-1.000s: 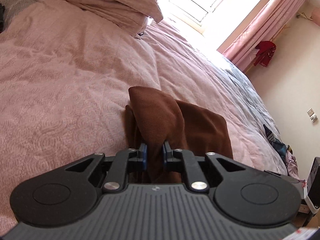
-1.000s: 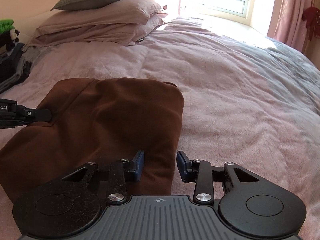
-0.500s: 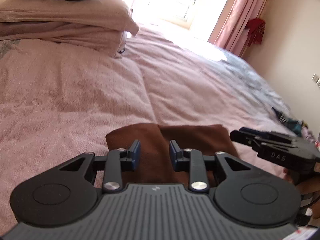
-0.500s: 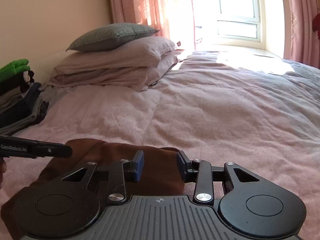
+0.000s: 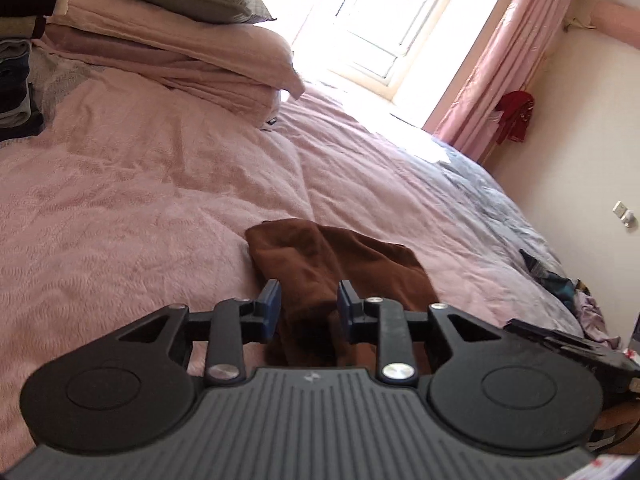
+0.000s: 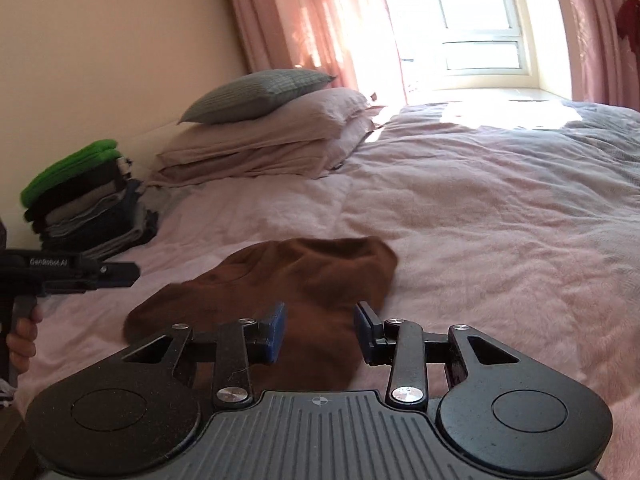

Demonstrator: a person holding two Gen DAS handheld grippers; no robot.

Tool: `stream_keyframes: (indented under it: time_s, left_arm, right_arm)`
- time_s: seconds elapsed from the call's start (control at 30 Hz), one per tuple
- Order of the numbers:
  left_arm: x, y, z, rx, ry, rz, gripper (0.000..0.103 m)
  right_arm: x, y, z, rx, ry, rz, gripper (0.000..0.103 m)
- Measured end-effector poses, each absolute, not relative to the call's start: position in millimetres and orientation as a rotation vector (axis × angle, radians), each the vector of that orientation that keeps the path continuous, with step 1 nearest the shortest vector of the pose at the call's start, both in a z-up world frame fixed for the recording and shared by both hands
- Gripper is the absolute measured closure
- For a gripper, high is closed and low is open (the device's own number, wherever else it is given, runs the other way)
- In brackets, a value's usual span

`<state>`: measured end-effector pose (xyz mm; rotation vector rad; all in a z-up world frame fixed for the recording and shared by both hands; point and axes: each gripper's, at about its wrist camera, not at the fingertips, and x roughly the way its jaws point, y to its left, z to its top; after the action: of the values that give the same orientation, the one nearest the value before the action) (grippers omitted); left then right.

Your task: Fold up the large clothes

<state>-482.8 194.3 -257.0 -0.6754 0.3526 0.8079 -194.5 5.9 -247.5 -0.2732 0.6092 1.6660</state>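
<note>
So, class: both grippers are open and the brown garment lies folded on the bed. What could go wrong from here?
1. The brown garment looks bunched and rounded rather than flat, so its fold may slacken when moved.
2. The left gripper and right gripper hold nothing; a regrasp could catch only the top layer and pull the fold open.
3. The stack of folded clothes already stands tall and leans slightly; adding more may topple it.

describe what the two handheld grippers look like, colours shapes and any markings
Both are matte black. The left gripper and right gripper each have a ribbed grey-black front plate with a small crosshair mark, two round black lobes, silver pivot screws on the linkage arms and blue pads. Seen side-on, the left gripper's body carries white "GenRobot.AI" lettering above a pistol-style handle.
</note>
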Motion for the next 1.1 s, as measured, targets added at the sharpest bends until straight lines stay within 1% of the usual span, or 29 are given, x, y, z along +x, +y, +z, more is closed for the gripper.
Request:
stream_keyframes:
  time_s: [0.07,0.13,0.17,0.2,0.23,0.3,0.33,0.47,0.53,0.6,0.63,0.73,0.83,0.87,0.9,0.93,0.97,1.0,1.07,1.1]
  left_arm:
    - [-472.1,172.3,-257.1,-0.615,0.363,0.769,0.079]
    - [-454.4,161.8,-269.9,-0.559,0.424,0.770,0.079]
    - [-447.4,160.3,-281.3,-0.545,0.467,0.799,0.078]
    - [-442.6,161.7,-295.5,-0.546,0.522,0.852,0.080]
    - [-444.1,162.9,-312.5,-0.584,0.563,0.898,0.080]
    - [-459.7,162.4,-332.6,-0.740,0.510,0.914,0.079]
    - [-467.3,159.6,-334.2,-0.803,0.473,0.925,0.078]
    - [-478.9,134.8,-313.7,-0.849,0.400,0.980,0.079]
    - [-483.6,124.8,-310.0,-0.950,0.334,0.940,0.078]
    - [-485.3,117.4,-316.1,-1.084,0.268,0.867,0.068]
    - [-483.4,116.7,-321.8,-1.146,0.240,0.844,0.057]
    - [-474.5,122.1,-341.3,-1.271,0.157,0.851,0.055]
    - [-466.6,131.3,-353.5,-1.316,0.097,0.896,0.054]
    - [-465.1,135.0,-356.2,-1.323,0.079,0.906,0.055]
    - [-463.4,138.5,-357.9,-1.324,0.076,0.927,0.059]
    - [-462.4,141.1,-358.0,-1.314,0.074,0.941,0.073]
    - [-462.7,143.1,-356.5,-1.284,0.085,0.959,0.095]
    - [-464.6,145.0,-353.5,-1.259,0.102,0.956,0.096]
    - [-474.1,144.3,-342.9,-1.224,0.077,0.928,0.096]
    - [-478.7,145.1,-333.3,-1.184,0.099,0.918,0.097]
  right_arm:
    - [-215.1,-4.6,-254.7,-0.320,0.568,1.682,0.068]
    - [-225.3,-1.7,-270.3,-0.347,0.611,1.688,0.068]
    - [-227.9,2.0,-282.0,-0.369,0.637,1.685,0.069]
    - [-230.3,7.5,-295.2,-0.428,0.657,1.642,0.069]
    - [-230.0,12.7,-306.5,-0.468,0.683,1.597,0.069]
    - [-221.8,13.7,-315.7,-0.423,0.765,1.571,0.068]
    - [-217.7,12.0,-313.0,-0.391,0.799,1.562,0.068]
    - [-207.9,-0.6,-297.4,-0.327,0.810,1.539,0.067]
    - [-199.2,-5.8,-294.0,-0.287,0.837,1.522,0.064]
    - [-191.4,-12.5,-294.7,-0.246,0.875,1.510,0.061]
    - [-188.7,-14.8,-295.8,-0.238,0.886,1.502,0.060]
    - [-179.7,-25.2,-296.2,-0.234,0.904,1.466,0.060]
    - [-167.7,-34.2,-294.9,-0.205,0.914,1.437,0.059]
    - [-163.4,-36.0,-294.9,-0.198,0.914,1.426,0.059]
    - [-159.2,-38.0,-295.0,-0.192,0.912,1.413,0.059]
    - [-155.7,-39.9,-295.0,-0.187,0.910,1.399,0.059]
    - [-152.4,-41.5,-294.7,-0.182,0.908,1.386,0.059]
    - [-149.6,-42.6,-294.6,-0.179,0.907,1.378,0.059]
    - [-143.8,-45.0,-294.0,-0.178,0.907,1.368,0.059]
    - [-141.0,-45.6,-293.6,-0.179,0.909,1.368,0.059]
